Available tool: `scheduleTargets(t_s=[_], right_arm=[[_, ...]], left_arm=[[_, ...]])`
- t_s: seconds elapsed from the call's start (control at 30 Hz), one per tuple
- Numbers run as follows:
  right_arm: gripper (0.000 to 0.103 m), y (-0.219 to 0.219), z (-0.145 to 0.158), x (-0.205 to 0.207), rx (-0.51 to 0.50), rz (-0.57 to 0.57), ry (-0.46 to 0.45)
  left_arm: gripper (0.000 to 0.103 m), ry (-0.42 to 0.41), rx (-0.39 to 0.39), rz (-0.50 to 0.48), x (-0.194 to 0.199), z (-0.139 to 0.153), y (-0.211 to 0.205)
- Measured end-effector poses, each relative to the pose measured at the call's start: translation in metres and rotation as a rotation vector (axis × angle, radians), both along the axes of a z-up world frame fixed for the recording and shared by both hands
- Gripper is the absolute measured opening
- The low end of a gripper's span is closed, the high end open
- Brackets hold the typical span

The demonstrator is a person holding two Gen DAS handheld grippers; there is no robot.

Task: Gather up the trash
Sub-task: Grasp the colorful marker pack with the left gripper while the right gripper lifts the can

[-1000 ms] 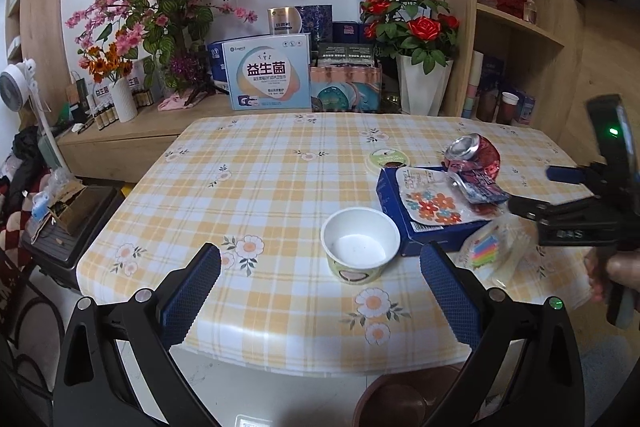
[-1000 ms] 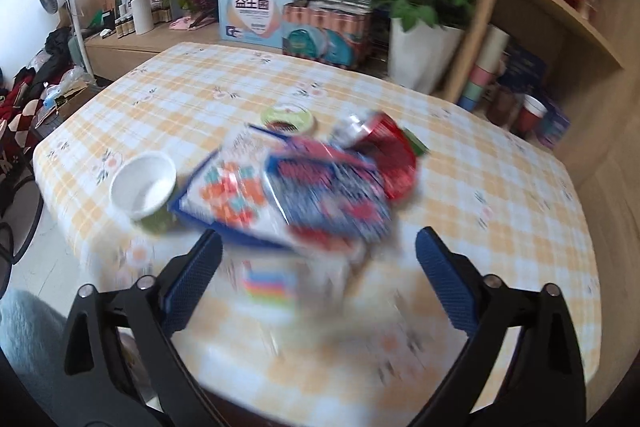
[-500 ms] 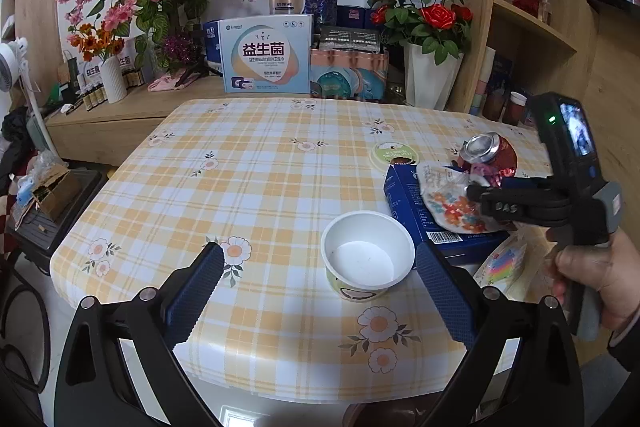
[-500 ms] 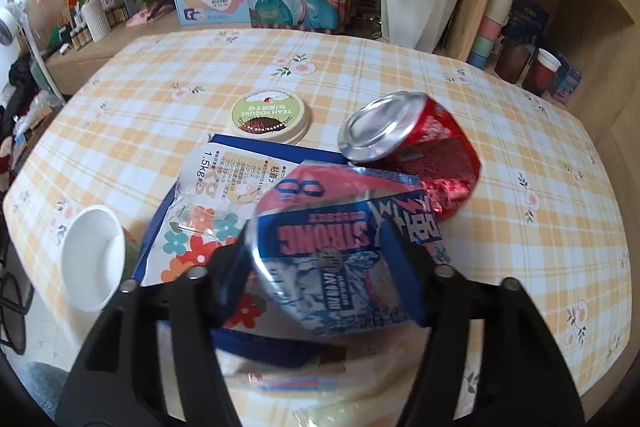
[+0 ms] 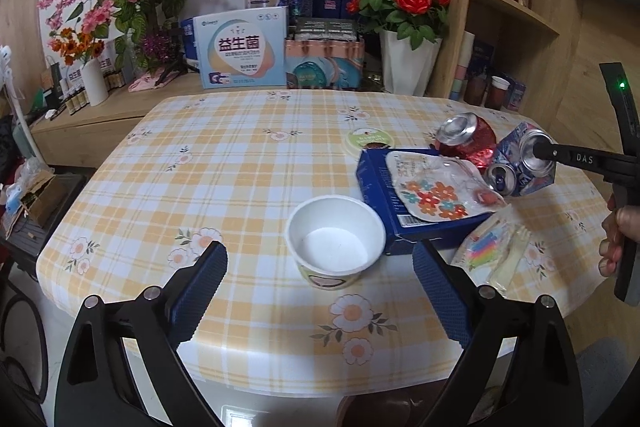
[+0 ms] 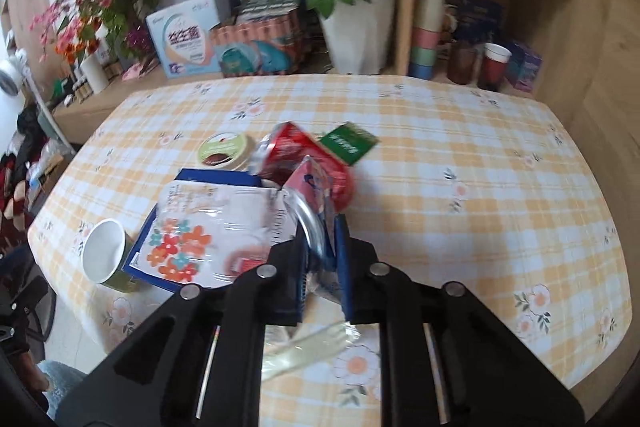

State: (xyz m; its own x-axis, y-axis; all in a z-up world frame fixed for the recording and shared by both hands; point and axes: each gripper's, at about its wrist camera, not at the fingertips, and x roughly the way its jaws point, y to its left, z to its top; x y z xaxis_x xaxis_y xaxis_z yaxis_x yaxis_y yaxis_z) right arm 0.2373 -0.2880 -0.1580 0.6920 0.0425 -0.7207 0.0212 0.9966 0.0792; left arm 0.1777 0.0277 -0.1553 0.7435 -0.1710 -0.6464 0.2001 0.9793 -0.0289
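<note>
Our right gripper [image 6: 322,259] is clamped on a crushed blue drink can [image 5: 524,165]. It is badly flattened and creased, its blue printed skin folded into sharp angles, and both silver ends face the left wrist view. It is lifted clear of the bench [image 5: 240,163], above the right end of the trash pile, just in front of a crumpled red can [image 5: 468,143] that lies on its side on the cloth. In the right wrist view the blue can shows as a thin folded edge between the pads, partly blurred.

Our left gripper [image 5: 320,297] has its fingers spread wide apart and holds nothing; it hovers at the near edge of the bench, with a white paper cup [image 5: 335,241] standing upright between them farther in. Beside the cup lies a flat blue box [image 5: 380,199] with a flower-printed plastic wrapper [image 5: 436,187] on top. A round green lid [image 5: 370,141] lies behind the box, and a clear packet with coloured stripes [image 5: 488,247] lies near the front edge.
</note>
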Motion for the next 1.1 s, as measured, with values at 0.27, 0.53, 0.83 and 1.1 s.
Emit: scheduleTargets(t_s=[0.27, 0.53, 0.83, 1.1], right_arm=[[0.016, -0.020, 0.013, -0.027, 0.022, -0.023, -0.069], [0.016, -0.040, 0.022, -0.058, 0.059, -0.033, -0.100], [0.016, -0.059, 0.016, -0.080, 0.103, -0.076, -0.090], [0.016, -0.064, 0.015, -0.097, 0.141, -0.097, -0.095]], left_arm=[[0.063, 0.056, -0.059, -0.189, 0.000, -0.003, -0.041], [0.041, 0.211, -0.114, -0.372, 0.028, -0.042, -0.095], [0.038, 0.268, -0.097, -0.449, 0.057, -0.049, -0.122], [0.001, 0.268, -0.114, -0.457, 0.052, -0.050, -0.121]])
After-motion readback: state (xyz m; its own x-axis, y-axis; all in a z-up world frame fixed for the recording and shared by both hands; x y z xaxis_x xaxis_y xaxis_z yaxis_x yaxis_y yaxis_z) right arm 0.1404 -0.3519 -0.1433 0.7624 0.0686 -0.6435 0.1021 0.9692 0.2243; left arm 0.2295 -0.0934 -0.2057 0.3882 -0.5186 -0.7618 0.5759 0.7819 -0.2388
